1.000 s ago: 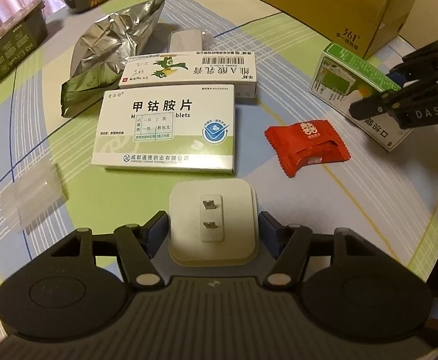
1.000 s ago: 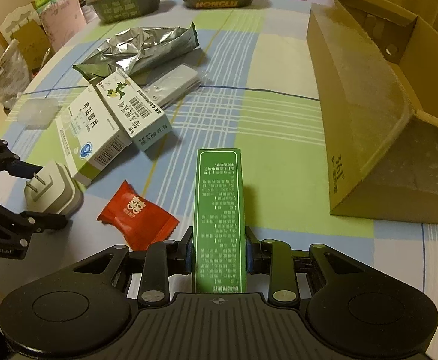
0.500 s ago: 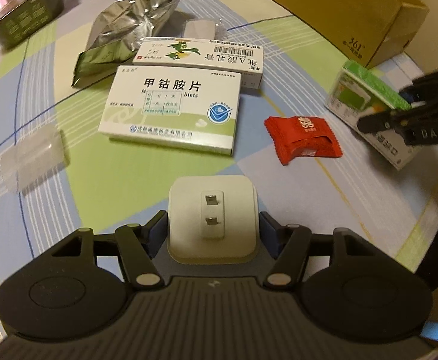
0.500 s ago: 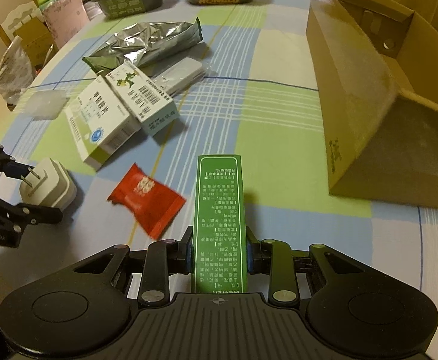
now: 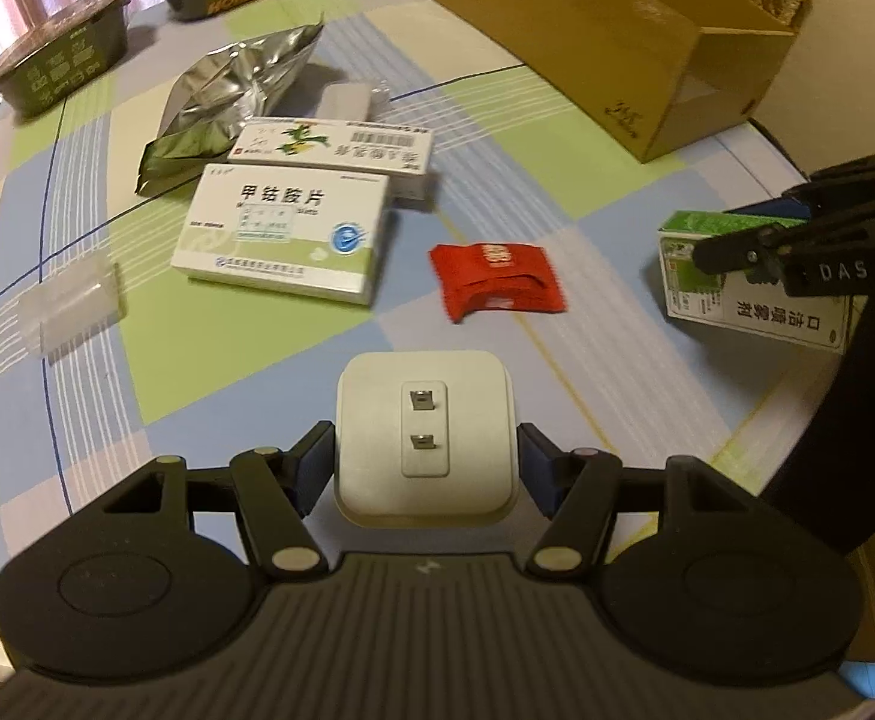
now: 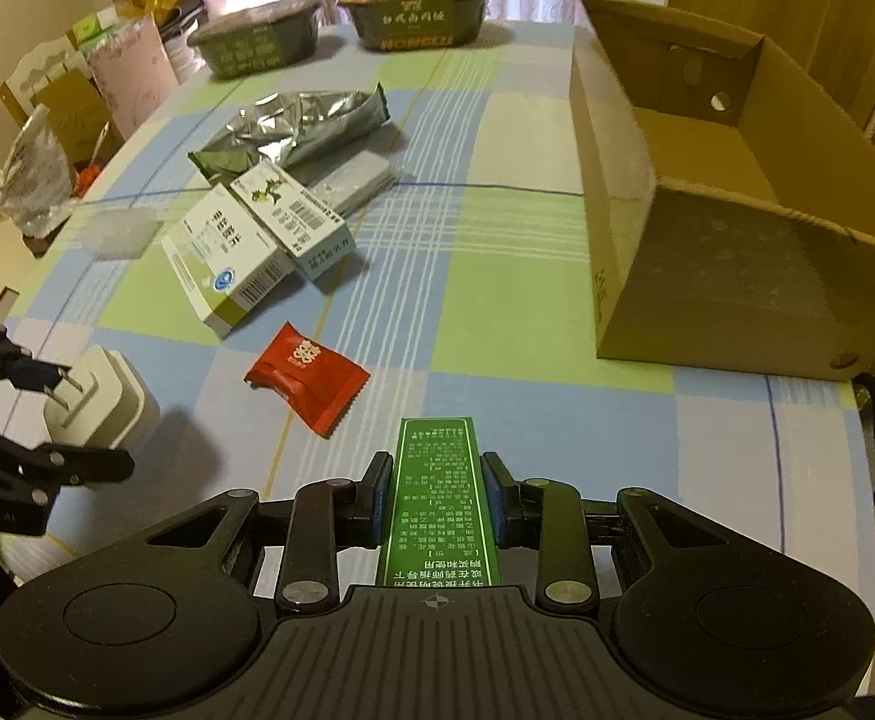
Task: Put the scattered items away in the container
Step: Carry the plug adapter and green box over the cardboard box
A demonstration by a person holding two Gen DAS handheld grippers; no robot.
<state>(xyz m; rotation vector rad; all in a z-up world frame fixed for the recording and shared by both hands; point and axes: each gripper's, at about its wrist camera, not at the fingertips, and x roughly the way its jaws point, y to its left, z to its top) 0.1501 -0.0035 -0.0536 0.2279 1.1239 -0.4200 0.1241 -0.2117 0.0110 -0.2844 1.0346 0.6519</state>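
Both loaded: left gripper (image 5: 425, 461) clenches the white charger (image 5: 426, 437), right gripper (image 6: 436, 505) grasps the green box (image 6: 440, 501). I'd lift the right one clear over the near wall of the cardboard box (image 6: 707, 276) up ahead-right before letting go.

The worktop (image 6: 497, 276) wears a checked cloth of pale green, light blue and cream squares crossed by thin white stripes and dark blue lines, and the open cardboard box (image 6: 719, 276) on it is plain tan-brown. A white plug adapter (image 5: 425, 438) with two grey metal prongs sits between the black left tongs (image 5: 425, 462) with blue pads, while the black right tongs (image 6: 437, 504) carry a bright green carton (image 6: 440, 510) with pale print. The candy wrapper (image 6: 308, 375) is red with white characters, the two medicine boxes (image 5: 287, 234) are white with green bands, the crumpled pouch (image 6: 293, 126) is silver foil with dark green edges, and the two noodle bowls (image 6: 416, 15) are dark olive with yellow and white lettering.
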